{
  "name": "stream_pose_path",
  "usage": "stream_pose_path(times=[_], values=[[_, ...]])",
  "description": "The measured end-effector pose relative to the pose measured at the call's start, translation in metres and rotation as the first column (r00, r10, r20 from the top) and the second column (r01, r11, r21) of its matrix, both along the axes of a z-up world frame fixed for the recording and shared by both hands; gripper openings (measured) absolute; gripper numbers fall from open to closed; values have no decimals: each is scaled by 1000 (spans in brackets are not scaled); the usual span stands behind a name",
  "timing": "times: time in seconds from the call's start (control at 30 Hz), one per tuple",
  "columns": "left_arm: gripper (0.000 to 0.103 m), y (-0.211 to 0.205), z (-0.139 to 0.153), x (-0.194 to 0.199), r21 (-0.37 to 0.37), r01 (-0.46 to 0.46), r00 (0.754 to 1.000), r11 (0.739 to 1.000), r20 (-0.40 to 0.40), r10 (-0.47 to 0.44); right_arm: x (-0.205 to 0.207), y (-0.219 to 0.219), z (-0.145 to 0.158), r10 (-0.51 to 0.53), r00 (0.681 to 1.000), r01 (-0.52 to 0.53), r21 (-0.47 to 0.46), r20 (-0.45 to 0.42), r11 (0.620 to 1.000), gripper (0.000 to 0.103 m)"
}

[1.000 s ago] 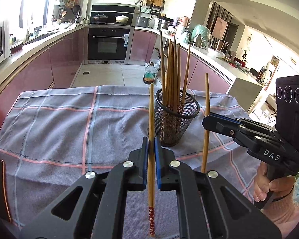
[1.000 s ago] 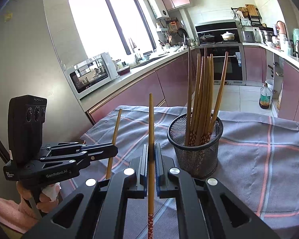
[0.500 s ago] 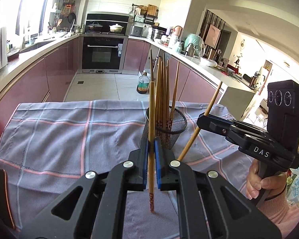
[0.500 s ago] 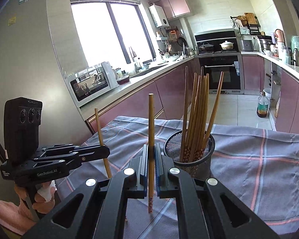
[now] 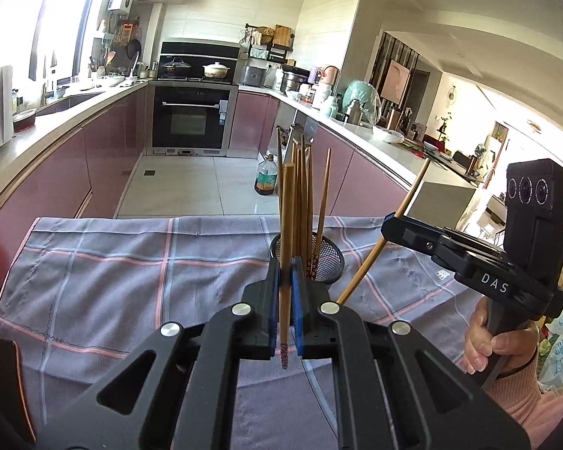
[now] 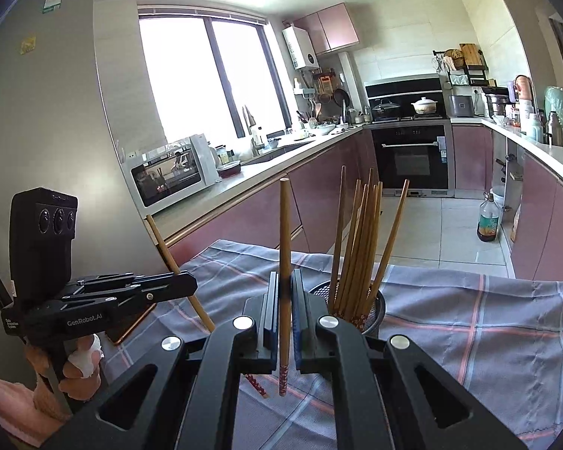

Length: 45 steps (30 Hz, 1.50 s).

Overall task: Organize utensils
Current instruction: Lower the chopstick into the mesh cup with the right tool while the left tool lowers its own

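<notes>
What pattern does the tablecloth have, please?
Grey-blue tablecloth with pink and pale check lines; clearest in the left wrist view.

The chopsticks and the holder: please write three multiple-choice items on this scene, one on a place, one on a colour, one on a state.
1. Where does the mesh holder stand?
A. on the checked cloth
B. on the floor
C. on the counter by the microwave

2. What colour are the lower cabinets?
A. white
B. green
C. dusky pink

3. What is the state of the left gripper?
A. open and empty
B. shut on a chopstick
C. shut on a spoon

Answers:
1. A, the holder's base sits on the cloth in both views.
2. C, the cabinet fronts along both counters are pink.
3. B, the blue pads press on one chopstick that stands upright between them; the right gripper holds another chopstick in the same way.
</notes>
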<state>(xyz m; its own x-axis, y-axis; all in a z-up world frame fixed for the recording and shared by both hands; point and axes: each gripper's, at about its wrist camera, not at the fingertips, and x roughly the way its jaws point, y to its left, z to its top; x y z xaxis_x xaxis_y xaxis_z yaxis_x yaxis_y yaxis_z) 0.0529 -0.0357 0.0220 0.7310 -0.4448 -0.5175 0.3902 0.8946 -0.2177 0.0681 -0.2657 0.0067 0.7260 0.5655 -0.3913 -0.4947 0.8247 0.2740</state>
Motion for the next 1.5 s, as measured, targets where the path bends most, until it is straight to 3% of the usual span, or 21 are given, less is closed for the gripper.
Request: stream_pose_path(times=[1.03, 1.5], values=[[7, -21, 76, 9, -16, 23, 987, 1000, 159, -20, 17, -17, 51, -36, 993, 37, -7, 112, 999, 5], [7, -41, 87, 23, -34, 13, 986, 999, 168, -7, 39, -20, 51, -61, 993, 60, 7, 102, 998, 5]])
